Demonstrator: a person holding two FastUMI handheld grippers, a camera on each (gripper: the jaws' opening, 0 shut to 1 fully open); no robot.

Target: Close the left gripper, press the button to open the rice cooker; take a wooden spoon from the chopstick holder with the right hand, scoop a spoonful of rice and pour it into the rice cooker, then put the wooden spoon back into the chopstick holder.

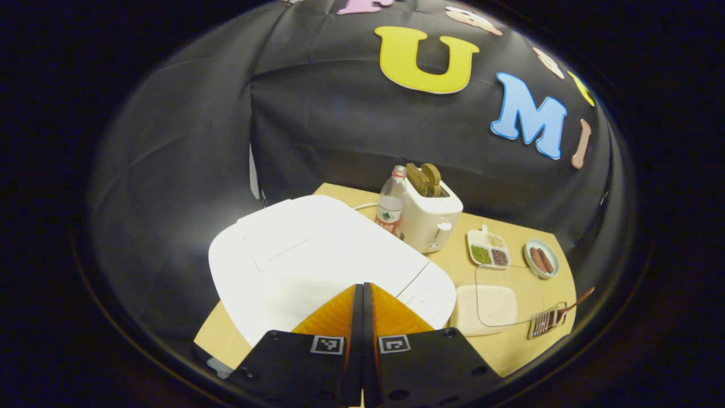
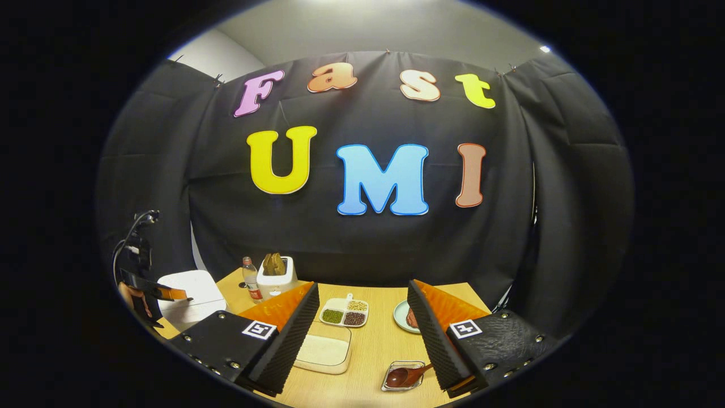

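Table: light wooden top (image 2: 374, 351), set against a black cloth wall; a pale ceiling shows above the cloth in the right gripper view.
Rice cooker: white, lid down (image 1: 317, 255), at the table's left end; it is seen again far left in the right gripper view (image 2: 190, 297).
Left gripper: (image 1: 362, 294) jaws pressed together, nothing between them, tips over the cooker's front edge.
Right gripper: (image 2: 362, 317) jaws wide apart, holding nothing, above the middle of the table.
Wooden spoon: (image 2: 410, 375) lying in a small clear holder (image 2: 403, 377) near the table's front edge, just beside the right finger.
Rice: in a shallow clear box (image 2: 324, 348) near the left finger.
Behind the cooker: water bottle (image 1: 391, 207) and white toaster (image 1: 433, 221), side by side.
Further right: divided dish of beans (image 1: 488, 249) and a small round plate (image 1: 541, 259).
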